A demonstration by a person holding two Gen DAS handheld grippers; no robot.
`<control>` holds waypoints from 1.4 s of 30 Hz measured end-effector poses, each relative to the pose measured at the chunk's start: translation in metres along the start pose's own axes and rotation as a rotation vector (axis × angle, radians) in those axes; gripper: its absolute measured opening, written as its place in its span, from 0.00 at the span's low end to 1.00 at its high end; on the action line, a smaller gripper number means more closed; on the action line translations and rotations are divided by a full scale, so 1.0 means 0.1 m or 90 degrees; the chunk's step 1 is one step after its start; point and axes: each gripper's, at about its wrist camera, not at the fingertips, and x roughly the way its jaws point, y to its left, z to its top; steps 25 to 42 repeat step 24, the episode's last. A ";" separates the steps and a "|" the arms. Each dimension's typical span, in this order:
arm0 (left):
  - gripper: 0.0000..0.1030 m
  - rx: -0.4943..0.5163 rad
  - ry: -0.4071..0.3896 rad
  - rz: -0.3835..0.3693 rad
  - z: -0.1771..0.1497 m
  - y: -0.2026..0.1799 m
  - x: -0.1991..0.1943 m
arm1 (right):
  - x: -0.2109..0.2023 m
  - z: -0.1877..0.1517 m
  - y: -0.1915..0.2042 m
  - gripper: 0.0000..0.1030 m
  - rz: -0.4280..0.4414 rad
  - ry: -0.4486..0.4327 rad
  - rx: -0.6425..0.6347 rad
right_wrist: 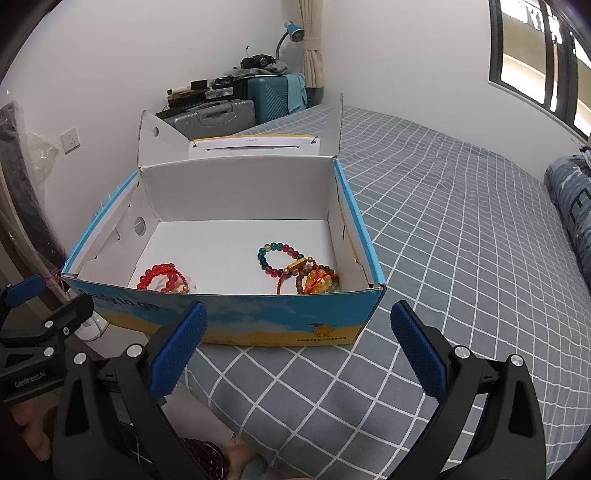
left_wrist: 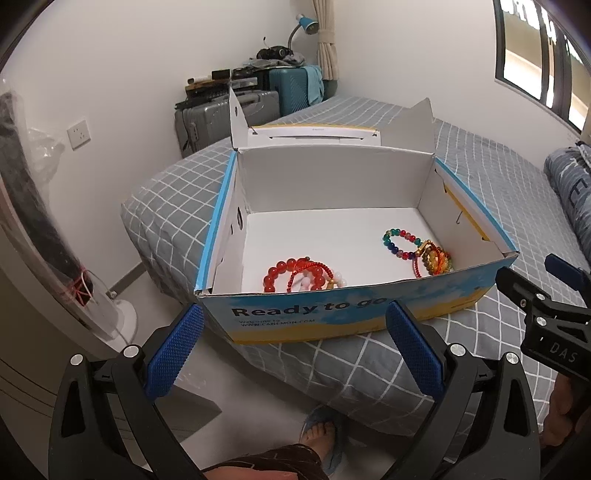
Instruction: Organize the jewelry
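An open blue-and-yellow cardboard box stands on the corner of a bed. Inside lie a red bead bracelet with red cord and white beads at the near left, a multicolour glass bead bracelet, and a yellow-brown bead bracelet cluster at the near right. My left gripper is open and empty in front of the box. My right gripper is open and empty, just short of the box's front wall. The right gripper also shows in the left wrist view.
The bed has a grey checked sheet. A folded grey quilt lies at the right. Suitcases with clutter and a blue desk lamp stand by the far wall. A white fan base stands on the floor at left. The person's foot is below.
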 end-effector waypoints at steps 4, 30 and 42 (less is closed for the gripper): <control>0.94 -0.007 0.000 -0.002 0.01 0.02 -0.01 | 0.01 0.00 0.00 0.93 -0.001 0.001 -0.001; 0.94 -0.013 0.003 -0.005 0.01 -0.01 0.00 | 0.01 0.01 -0.02 0.93 0.002 0.002 0.008; 0.94 -0.013 0.003 -0.005 0.01 -0.01 0.00 | 0.01 0.01 -0.02 0.93 0.002 0.002 0.008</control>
